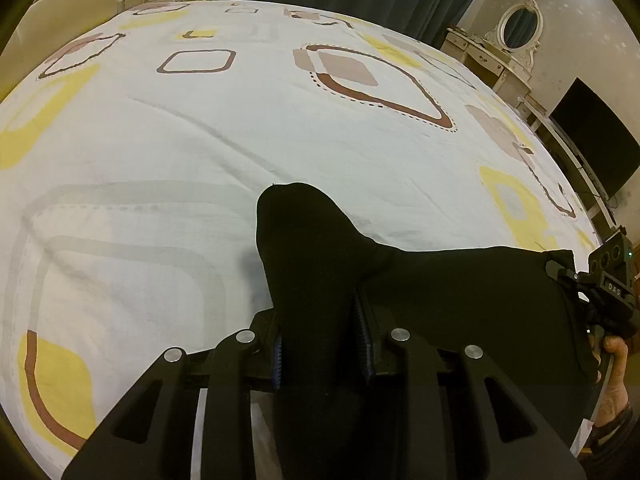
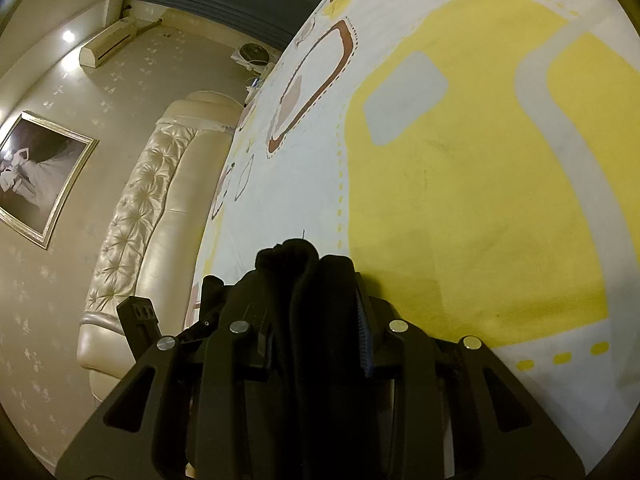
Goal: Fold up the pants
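A: Pants [image 1: 460, 292], black ones. In the left view the left gripper [image 1: 320, 320] is pinching a bunch of them. The cloth sticks up past its fingers.

B: Where do the pants go from there?

A: They stretch to the right, above the bed sheet [image 1: 200, 140], over to the right gripper [image 1: 560, 276] at the edge. A hand [image 1: 614, 376] holds that one.

B: Any boxes or baskets?

A: None that I can see. Just the bed, a dresser with a mirror [image 1: 520, 24] and a dark screen [image 1: 596, 136].

B: And the right view?

A: The right gripper [image 2: 316, 312] squeezes a thick roll of the pants [image 2: 292, 280]. The sheet [image 2: 480, 160] is close below it. The left gripper [image 2: 140, 324] pokes in on the left; I cannot tell its fingers there. A padded headboard [image 2: 140, 208] and a picture [image 2: 36, 176] are behind.
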Demonstrator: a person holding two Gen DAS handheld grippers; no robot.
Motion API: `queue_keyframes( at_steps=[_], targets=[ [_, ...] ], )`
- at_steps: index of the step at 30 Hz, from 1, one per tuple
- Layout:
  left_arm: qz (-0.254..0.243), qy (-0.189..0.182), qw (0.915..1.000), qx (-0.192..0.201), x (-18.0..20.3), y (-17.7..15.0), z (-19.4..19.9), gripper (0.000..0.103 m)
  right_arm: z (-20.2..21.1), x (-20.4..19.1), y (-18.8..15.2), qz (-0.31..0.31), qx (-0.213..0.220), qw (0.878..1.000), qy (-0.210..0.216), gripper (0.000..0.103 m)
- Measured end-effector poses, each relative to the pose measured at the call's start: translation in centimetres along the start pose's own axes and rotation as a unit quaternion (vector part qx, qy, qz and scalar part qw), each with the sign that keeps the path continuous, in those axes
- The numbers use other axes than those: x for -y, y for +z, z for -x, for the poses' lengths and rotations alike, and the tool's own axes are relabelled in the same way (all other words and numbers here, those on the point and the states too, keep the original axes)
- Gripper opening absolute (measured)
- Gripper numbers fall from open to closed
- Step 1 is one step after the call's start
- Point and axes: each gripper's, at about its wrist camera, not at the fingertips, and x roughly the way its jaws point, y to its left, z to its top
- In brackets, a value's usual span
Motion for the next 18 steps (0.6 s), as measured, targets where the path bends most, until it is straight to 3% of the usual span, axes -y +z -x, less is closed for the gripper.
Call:
queue_keyframes(
  at_steps=[12, 18],
  targets=[
    [-0.007, 0.009, 0.9999, -0.004, 0.3, 0.1, 0.0, 0.032, 0.0, -0.1, 0.0, -0.006, 0.001, 1.0, 0.005, 0.034],
    [0.009, -0.001, 0.9999, 0.007, -0.6, -1.2, 2.8, 0.058, 2.3, -0.7, -1.3, -0.027, 0.011, 1.0, 0.009, 0.057]
  ],
)
